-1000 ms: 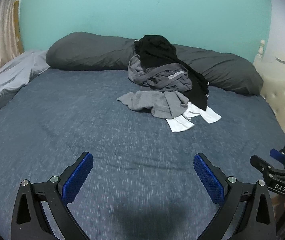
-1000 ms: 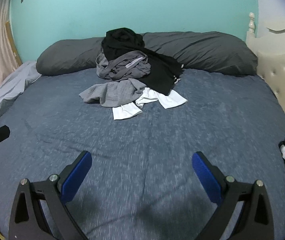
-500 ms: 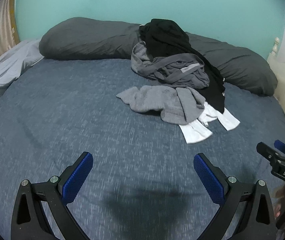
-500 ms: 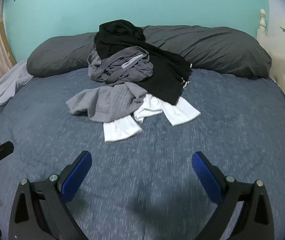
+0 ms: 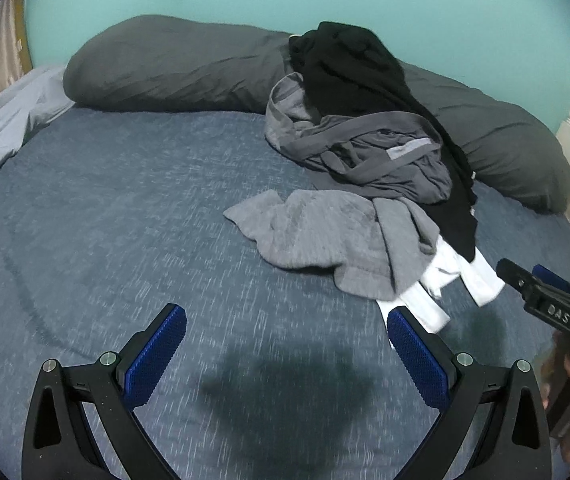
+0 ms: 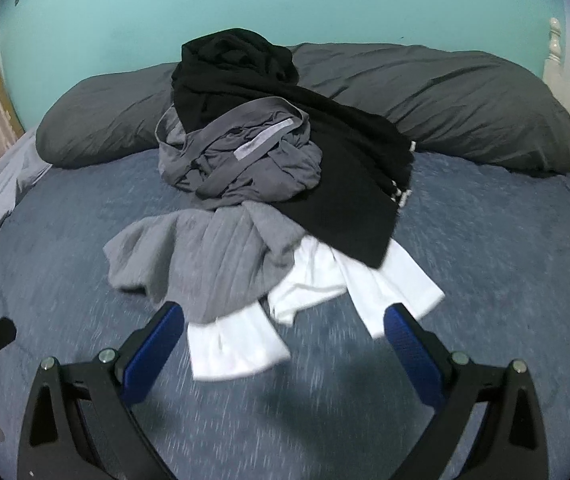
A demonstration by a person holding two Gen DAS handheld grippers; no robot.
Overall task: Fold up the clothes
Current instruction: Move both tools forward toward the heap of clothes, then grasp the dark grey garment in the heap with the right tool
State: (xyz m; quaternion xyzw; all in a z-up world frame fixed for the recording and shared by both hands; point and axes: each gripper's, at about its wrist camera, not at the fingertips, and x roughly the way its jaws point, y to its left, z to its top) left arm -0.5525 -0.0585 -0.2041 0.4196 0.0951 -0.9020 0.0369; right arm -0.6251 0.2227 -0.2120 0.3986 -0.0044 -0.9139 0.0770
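The room is dim and evenly lit, with a cool bluish cast. A soft dark shadow falls on the bed [image 5: 85, 208] just ahead of each hand-held gripper. Motion blur streaks the bedcover's weave and smears the white garment [image 6: 241, 344]. Fisheye distortion bends the teal wall [image 6: 325, 0]; black vignetting fills the corners.

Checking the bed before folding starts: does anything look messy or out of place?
Yes: the clothes sit in an unsorted heap mid-bed, black garment draped over crumpled grey ones, white garment poking out underneath. Nothing looks torn or spilled.
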